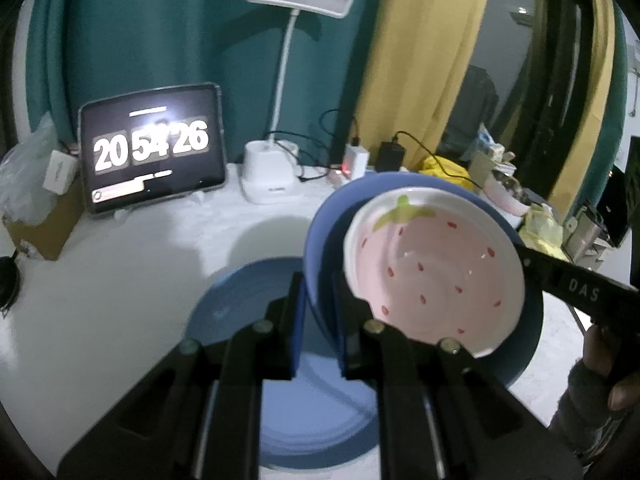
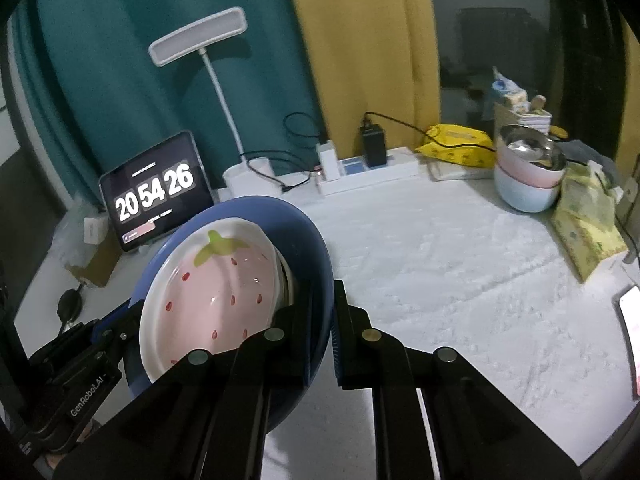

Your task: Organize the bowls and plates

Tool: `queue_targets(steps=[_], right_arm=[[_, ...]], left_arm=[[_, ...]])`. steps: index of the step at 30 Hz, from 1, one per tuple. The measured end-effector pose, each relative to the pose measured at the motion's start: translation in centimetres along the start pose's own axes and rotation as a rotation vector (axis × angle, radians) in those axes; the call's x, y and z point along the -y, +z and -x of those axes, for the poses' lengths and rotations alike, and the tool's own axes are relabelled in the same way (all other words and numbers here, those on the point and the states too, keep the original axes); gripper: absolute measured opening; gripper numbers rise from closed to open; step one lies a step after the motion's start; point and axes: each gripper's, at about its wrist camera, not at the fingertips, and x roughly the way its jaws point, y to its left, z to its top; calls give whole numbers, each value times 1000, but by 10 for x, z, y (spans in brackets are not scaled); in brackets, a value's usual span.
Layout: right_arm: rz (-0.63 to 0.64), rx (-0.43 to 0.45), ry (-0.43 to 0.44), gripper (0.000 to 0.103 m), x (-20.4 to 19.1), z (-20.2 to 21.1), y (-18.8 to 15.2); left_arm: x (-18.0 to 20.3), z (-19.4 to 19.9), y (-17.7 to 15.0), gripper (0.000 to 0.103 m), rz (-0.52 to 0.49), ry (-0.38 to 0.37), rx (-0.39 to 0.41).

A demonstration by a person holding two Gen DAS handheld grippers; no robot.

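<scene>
A blue bowl (image 1: 320,240) is held tilted in the air with a pink strawberry-pattern plate (image 1: 432,272) lying inside it. My left gripper (image 1: 318,308) is shut on the bowl's left rim. My right gripper (image 2: 322,320) is shut on the bowl's opposite rim (image 2: 316,264); the strawberry plate (image 2: 212,292) shows to its left. A blue plate (image 1: 248,312) lies flat on the white table below the bowl. The right gripper's body (image 1: 580,292) shows behind the bowl in the left wrist view.
A tablet clock (image 1: 152,148), a white desk lamp (image 1: 272,176), chargers and a power strip (image 2: 368,172) stand along the back edge. A stack of bowls (image 2: 528,176) and yellow packets (image 2: 588,232) sit at the right. A cardboard box (image 1: 44,224) is at the left.
</scene>
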Motion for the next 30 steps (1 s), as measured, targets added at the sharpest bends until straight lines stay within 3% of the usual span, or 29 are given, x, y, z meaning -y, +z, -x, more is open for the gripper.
queue_targets(steps=[14, 30], right_arm=[[37, -69, 65, 12, -40, -43, -3], [35, -127, 95, 12, -49, -70, -6]], left_arm=[[-46, -6, -4, 12, 48, 82, -26], [-56, -13, -7, 12, 56, 133, -55]])
